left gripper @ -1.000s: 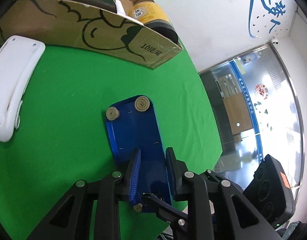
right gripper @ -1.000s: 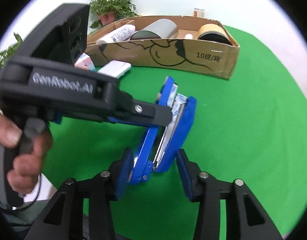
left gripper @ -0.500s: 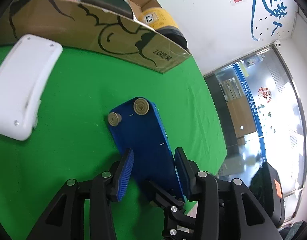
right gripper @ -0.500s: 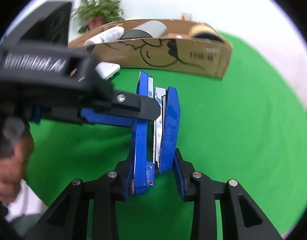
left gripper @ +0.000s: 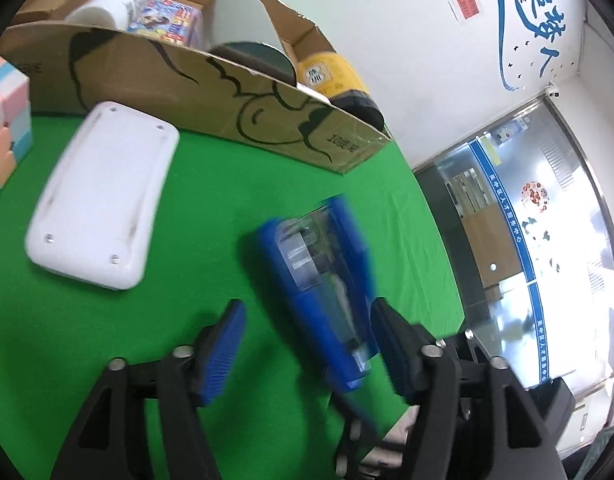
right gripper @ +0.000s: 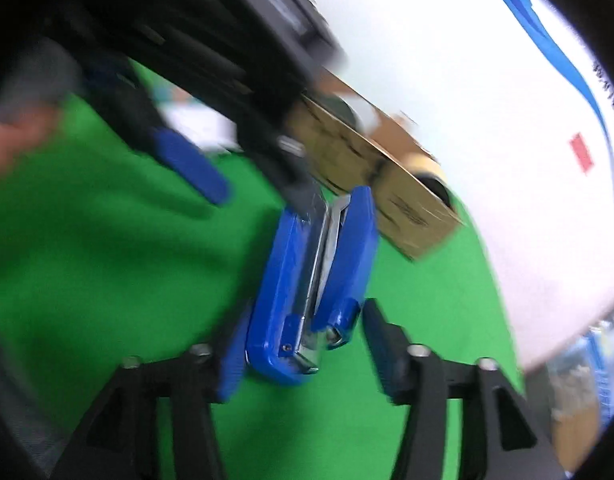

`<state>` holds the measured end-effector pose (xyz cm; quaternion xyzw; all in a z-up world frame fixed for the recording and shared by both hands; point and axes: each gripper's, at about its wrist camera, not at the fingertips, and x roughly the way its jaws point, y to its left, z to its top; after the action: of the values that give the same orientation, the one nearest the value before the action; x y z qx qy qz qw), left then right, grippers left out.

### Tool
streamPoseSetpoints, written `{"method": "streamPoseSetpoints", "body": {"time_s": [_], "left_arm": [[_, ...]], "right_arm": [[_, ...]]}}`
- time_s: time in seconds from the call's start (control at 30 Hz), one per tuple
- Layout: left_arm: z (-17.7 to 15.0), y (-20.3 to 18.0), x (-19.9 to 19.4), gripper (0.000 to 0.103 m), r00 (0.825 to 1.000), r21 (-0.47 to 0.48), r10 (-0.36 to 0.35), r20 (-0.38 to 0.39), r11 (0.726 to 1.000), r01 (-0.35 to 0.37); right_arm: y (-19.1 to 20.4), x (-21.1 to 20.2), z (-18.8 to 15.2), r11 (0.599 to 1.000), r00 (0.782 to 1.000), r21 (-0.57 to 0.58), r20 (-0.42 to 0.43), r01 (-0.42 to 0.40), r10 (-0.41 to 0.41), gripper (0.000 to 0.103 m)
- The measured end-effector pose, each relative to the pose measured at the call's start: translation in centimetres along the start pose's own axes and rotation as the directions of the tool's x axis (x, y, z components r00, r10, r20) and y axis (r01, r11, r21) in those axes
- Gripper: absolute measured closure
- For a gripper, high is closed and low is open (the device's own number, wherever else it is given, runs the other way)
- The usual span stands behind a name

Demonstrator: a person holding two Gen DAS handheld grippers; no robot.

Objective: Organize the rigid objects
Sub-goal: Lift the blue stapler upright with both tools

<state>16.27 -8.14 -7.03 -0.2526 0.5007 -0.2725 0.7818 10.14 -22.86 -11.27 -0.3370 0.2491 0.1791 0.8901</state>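
Blue stapler [left gripper: 327,280] lies on the green counter [left gripper: 107,340] between the left gripper [left gripper: 307,344] fingers, which have just been opening, pads clear. The right gripper [right gripper: 303,352], also just opening, straddles its hinge end loosely. White case [left gripper: 103,200] at ten o'clock; cardboard box [left gripper: 211,96] beyond at twelve.

Bright, even indoor light; fisheye-bent edges; the right wrist view is heavily motion-blurred, perhaps hiding detail.
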Motion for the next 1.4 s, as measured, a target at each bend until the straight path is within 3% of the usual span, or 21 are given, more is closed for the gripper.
{"method": "streamPoseSetpoints", "body": {"time_s": [0.07, 0.17, 0.3, 0.4, 0.43, 0.47, 0.53, 0.7, 0.9, 1.0, 1.07, 1.13, 1.2, 1.4], "left_arm": [[0.0, 0.4, -0.3, 0.032, 1.0, -0.007, -0.001, 0.003, 1.0, 0.001], [-0.2, 0.4, 0.3, 0.032, 0.999, -0.004, 0.001, -0.032, 1.0, -0.001], [-0.5, 0.5, 1.1, 0.032, 0.999, -0.018, -0.012, -0.053, 1.0, 0.011], [-0.6, 0.4, 1.8, 0.032, 0.998, -0.02, -0.013, -0.065, 1.0, 0.012], [-0.7, 0.4, 1.9, 0.032, 0.997, -0.021, -0.013, -0.07, 1.0, 0.011], [-0.7, 0.4, 2.1, 0.032, 0.997, -0.02, -0.014, -0.073, 1.0, 0.013], [-0.9, 0.2, 2.3, 0.032, 0.997, -0.021, -0.012, -0.077, 1.0, 0.011], [-1.9, -0.1, 2.5, 0.032, 0.993, -0.042, -0.048, -0.105, 0.998, 0.044], [-2.5, -0.5, 3.0, 0.032, 0.989, -0.06, -0.086, -0.117, 0.995, 0.079], [-2.6, -0.4, 3.1, 0.043, 0.99, -0.049, -0.07, -0.126, 0.997, 0.064], [-2.4, -0.3, 3.1, 0.047, 0.99, -0.054, -0.061, -0.125, 0.997, 0.055], [-2.4, 0.0, 2.9, 0.058, 0.991, -0.063, -0.052, -0.123, 0.997, 0.044], [-2.5, 0.2, 2.9, 0.058, 0.991, -0.056, -0.048, -0.123, 0.998, 0.041], [-2.8, -0.1, 2.6, 0.06, 0.994, -0.008, -0.032, -0.108, 0.999, 0.031]], "right_arm": [[0.1, -0.5, 0.1, 0.998, 0.999, 0.057, 0.026, -0.035, 0.034, 0.026], [-1.2, -0.5, -0.3, 0.975, 0.991, 0.18, 0.046, -0.128, 0.122, 0.026], [-1.9, 1.6, -0.6, 0.911, 0.962, 0.323, 0.001, -0.258, 0.272, 0.026], [-2.2, 3.8, -0.2, 0.909, 0.962, 0.348, -0.059, -0.231, 0.267, 0.026], [-2.1, 3.9, -0.2, 0.9, 0.961, 0.369, -0.053, -0.234, 0.271, 0.032], [-2.0, 4.1, -0.2, 0.886, 0.955, 0.392, -0.049, -0.249, 0.291, 0.046], [-1.9, 4.0, -0.3, 0.869, 0.953, 0.424, -0.038, -0.257, 0.301, 0.052], [-1.6, 4.5, -0.1, 0.839, 0.949, 0.484, -0.05, -0.25, 0.312, 0.052], [-3.5, 5.7, 0.6, 0.736, 0.915, 0.605, -0.03, -0.304, 0.402, 0.053], [-4.2, 5.7, 0.9, 0.672, 0.888, 0.653, 0.003, -0.35, 0.46, 0.053], [-4.5, 5.4, 1.4, 0.641, 0.874, 0.672, 0.017, -0.37, 0.486, 0.053], [-5.4, 4.5, 2.5, 0.625, 0.865, 0.683, 0.022, -0.379, 0.502, 0.053], [-5.7, 3.7, 2.3, 0.597, 0.854, 0.702, 0.032, -0.389, 0.519, 0.053], [-5.6, 1.6, 1.8, 0.589, 0.851, 0.707, 0.036, -0.392, 0.523, 0.053]]}}
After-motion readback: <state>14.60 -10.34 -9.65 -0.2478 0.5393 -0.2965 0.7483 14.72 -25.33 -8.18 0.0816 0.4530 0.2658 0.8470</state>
